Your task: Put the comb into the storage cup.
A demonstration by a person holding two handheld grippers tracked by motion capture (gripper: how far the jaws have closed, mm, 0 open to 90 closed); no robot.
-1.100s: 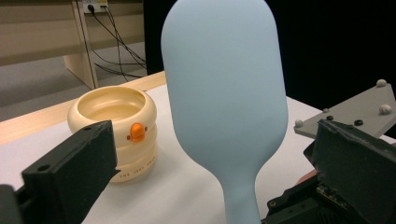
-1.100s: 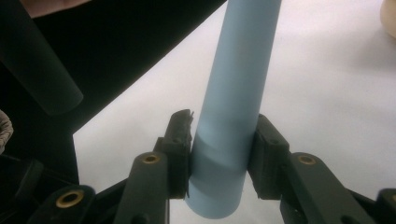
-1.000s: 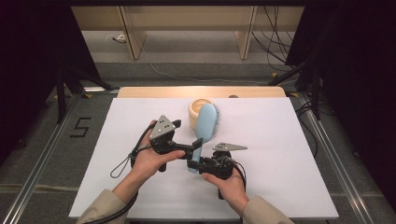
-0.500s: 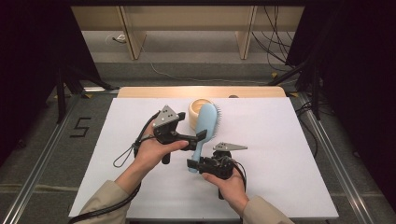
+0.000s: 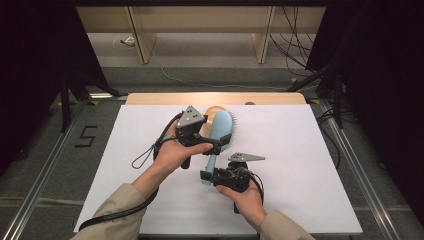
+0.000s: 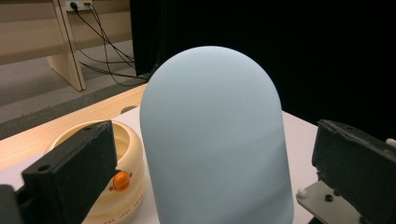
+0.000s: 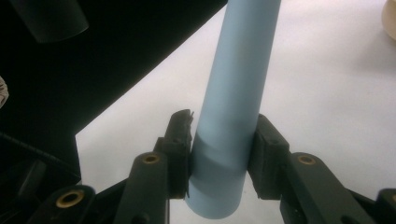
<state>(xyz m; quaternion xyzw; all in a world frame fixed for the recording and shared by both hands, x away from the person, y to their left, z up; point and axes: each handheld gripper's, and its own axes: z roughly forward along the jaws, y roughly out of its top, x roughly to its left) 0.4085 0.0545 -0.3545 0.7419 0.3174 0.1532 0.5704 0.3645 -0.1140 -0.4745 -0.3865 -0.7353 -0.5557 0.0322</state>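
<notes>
Light blue hairbrush (image 5: 218,134) at frame centre above white surface (image 5: 310,165), right gripper (image 5: 209,176) fingers pinching its handle end, left gripper (image 5: 220,145) fingers spread either side of brush head, apart from it, cream round container (image 6: 100,186) behind.

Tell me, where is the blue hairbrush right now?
In the high view the blue hairbrush is mid-table, its handle clamped in the right gripper, its head by the cream bowl.
</notes>
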